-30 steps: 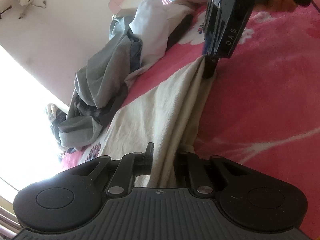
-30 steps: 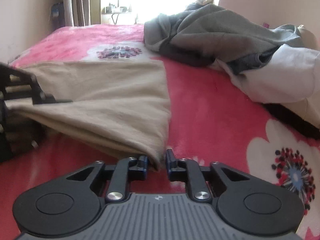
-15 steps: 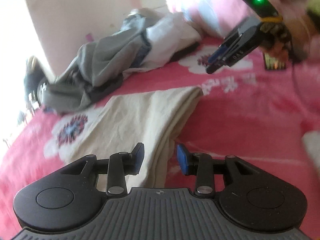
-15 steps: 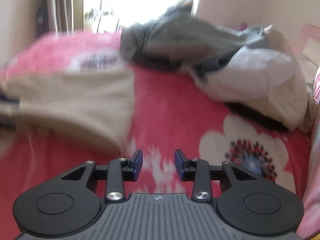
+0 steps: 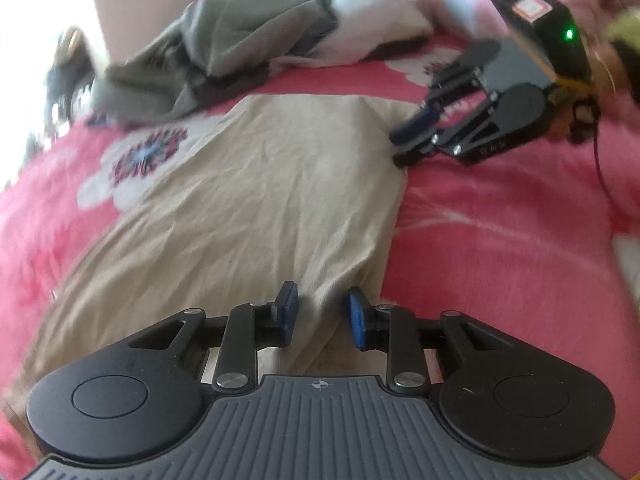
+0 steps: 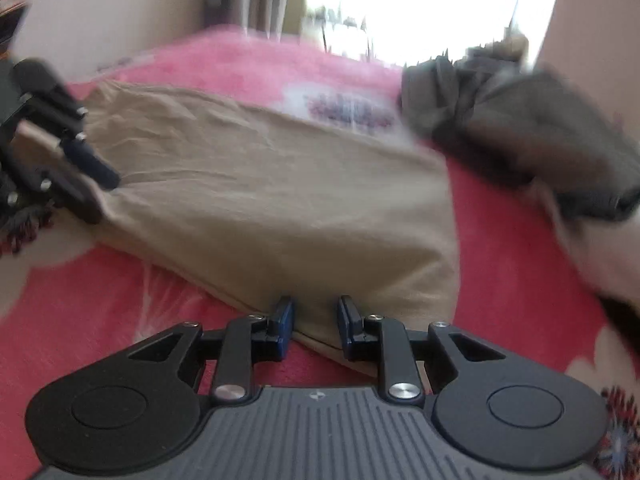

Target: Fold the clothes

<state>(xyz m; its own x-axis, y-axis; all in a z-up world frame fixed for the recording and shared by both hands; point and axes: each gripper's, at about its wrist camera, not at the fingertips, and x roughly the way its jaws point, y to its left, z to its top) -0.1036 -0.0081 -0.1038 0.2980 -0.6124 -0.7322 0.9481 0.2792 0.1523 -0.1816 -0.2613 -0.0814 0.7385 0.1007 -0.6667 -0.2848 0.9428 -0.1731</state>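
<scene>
A beige garment (image 5: 256,200) lies spread flat on the pink floral blanket (image 5: 500,240). My left gripper (image 5: 322,312) hovers over its near end. The jaws are closing with cloth under the gap, and the pads do not press it. My right gripper (image 5: 408,140) reaches the garment's far right corner in the left wrist view. In the right wrist view the right gripper (image 6: 316,320) straddles the beige garment's (image 6: 280,200) near hem, jaws closing, pads clear of the cloth. The left gripper (image 6: 100,192) shows there at the garment's left end.
A heap of grey clothes (image 5: 240,40) and a white garment (image 5: 368,36) lies at the far side of the bed by the wall. The grey clothes (image 6: 520,132) sit right of the beige garment. A bright window is behind. A person's hand (image 5: 616,56) holds the right gripper.
A second ago both grippers pinched the bunched beige garment at its ends. They let go and drew back; the garment now lies flat, and both grippers are back at its edges.
</scene>
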